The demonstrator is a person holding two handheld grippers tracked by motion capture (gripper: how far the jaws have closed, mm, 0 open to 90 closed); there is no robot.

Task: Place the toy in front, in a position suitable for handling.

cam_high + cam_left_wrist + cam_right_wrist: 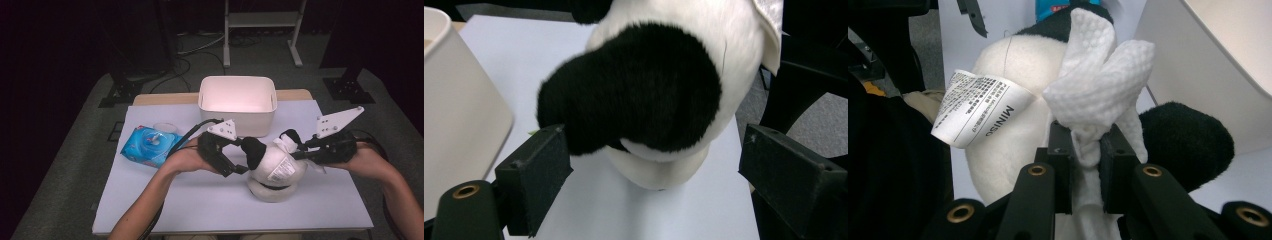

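Plush panda [277, 167] sits just in front of bin [237, 102]; we see right gripper [1088, 150] clenching wipe [1098, 95], left gripper [649, 165] agape around its black limb.

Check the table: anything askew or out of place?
Nothing spilled or damaged. The plush panda sits beside the white bin, its label sticking out. The right gripper pinches a crumpled white wipe against it.

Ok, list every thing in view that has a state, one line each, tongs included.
Left tongs: open, jaws either side of the plush toy's black limb, not closed on it.
Right tongs: shut on a white wipe.
Plush toy: on the table, between both tongs, label showing.
White bin: upright, open-topped, looks empty.
Wipes pack: lying flat; lid state unclear.
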